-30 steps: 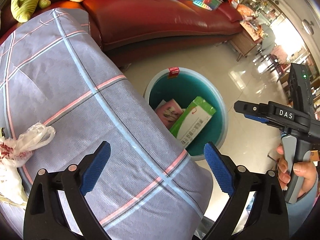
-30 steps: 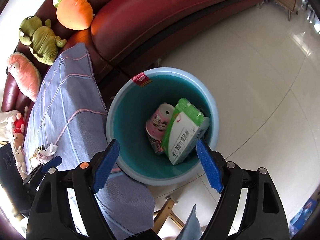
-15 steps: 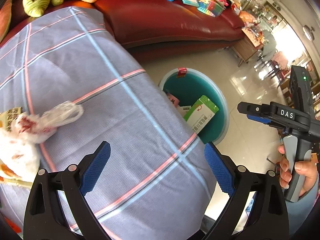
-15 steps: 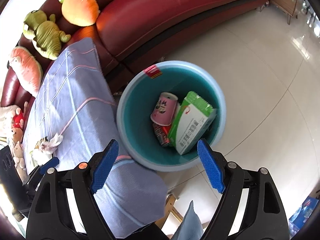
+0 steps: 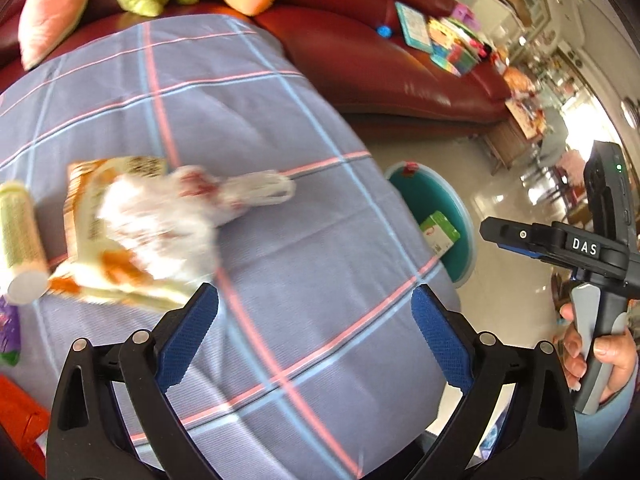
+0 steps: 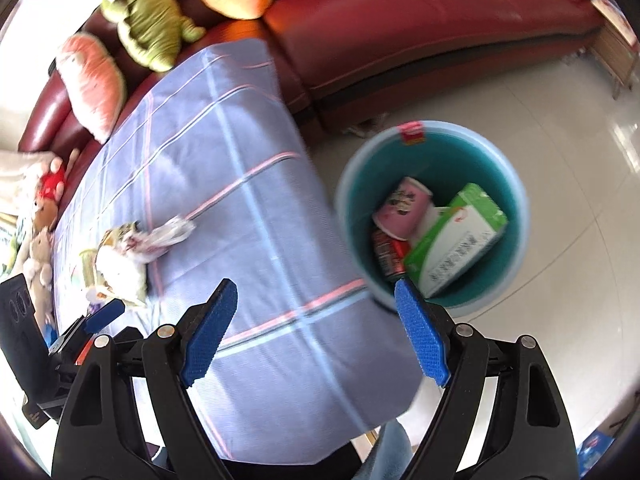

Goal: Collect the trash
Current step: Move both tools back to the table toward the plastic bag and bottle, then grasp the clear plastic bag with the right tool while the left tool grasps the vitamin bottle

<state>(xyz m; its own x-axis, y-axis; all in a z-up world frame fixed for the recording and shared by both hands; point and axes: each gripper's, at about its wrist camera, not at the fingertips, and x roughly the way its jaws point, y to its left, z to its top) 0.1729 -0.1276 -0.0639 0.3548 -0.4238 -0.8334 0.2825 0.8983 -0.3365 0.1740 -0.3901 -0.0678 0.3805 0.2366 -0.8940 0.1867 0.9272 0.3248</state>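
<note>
A crumpled white plastic bag (image 5: 168, 216) lies on the checked blue-grey cloth (image 5: 304, 280), on top of an orange and white snack packet (image 5: 108, 280); a pale paper cup (image 5: 20, 240) lies at the far left. The bag also shows in the right wrist view (image 6: 128, 260). My left gripper (image 5: 312, 332) is open and empty, just right of the bag. My right gripper (image 6: 316, 328) is open and empty over the cloth's edge beside the teal bin (image 6: 352, 184), which holds a green box (image 6: 456, 240), a pink cup (image 6: 400, 208) and a red can (image 6: 388, 256).
A red leather sofa (image 6: 420, 28) runs behind, with plush toys (image 6: 148, 16) and books (image 5: 436, 40) on it. Glossy tile floor (image 6: 580, 160) surrounds the bin. A red item (image 5: 20, 416) and a purple wrapper (image 5: 8, 328) lie at the cloth's left edge.
Both grippers have swung left, away from the bin and over the cloth. The plastic bag and snack packet have come toward the middle of the left wrist view. Both jaws stay open.
</note>
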